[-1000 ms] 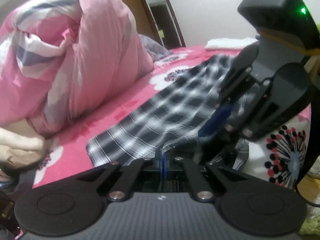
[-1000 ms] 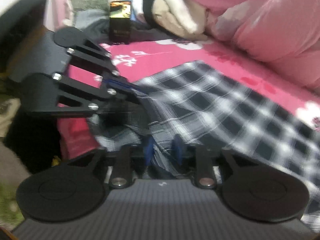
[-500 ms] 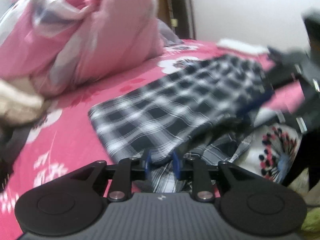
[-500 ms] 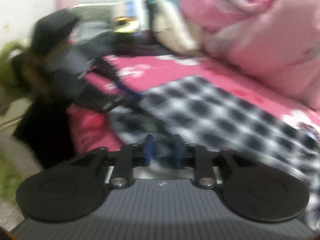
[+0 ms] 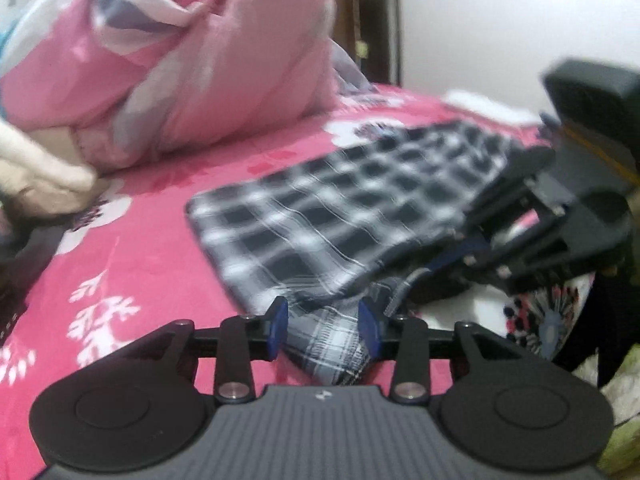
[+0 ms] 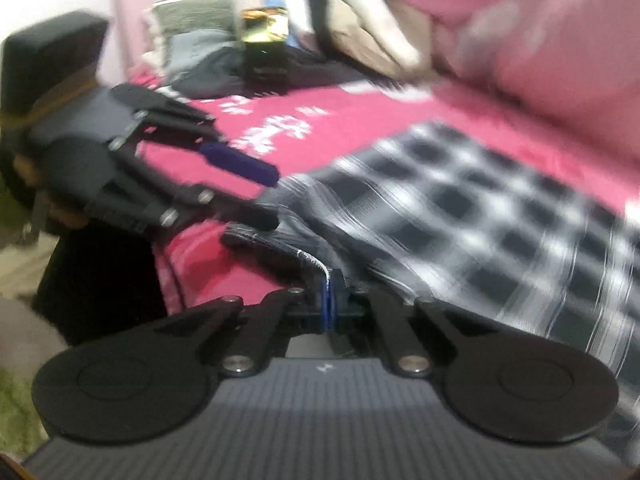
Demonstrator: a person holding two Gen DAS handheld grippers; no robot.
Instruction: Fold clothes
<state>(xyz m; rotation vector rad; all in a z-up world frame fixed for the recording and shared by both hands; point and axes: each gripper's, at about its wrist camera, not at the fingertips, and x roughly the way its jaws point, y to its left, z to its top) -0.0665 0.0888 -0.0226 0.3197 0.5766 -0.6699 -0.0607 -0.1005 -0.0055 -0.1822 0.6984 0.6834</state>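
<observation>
1. We see the bed (image 5: 132, 264), with its pink flowered sheet, in both views; the checked garment (image 5: 344, 216) lies flat across it near the front edge.
2. Only the left wrist view shows the heaped pink quilt (image 5: 224, 68) full-on, a doorway and a white wall; only the right wrist view shows the dark clothes and a dark box with a gold top (image 6: 266, 46) at the bed's far end.
3. A second ago the left tongs (image 5: 323, 330) were pinched on the hem; now their jaws are opening, a fold of cloth loose between the blue pads.
4. The right tongs (image 6: 329, 304), a little apart then, now pinch a thin edge of the garment.
</observation>
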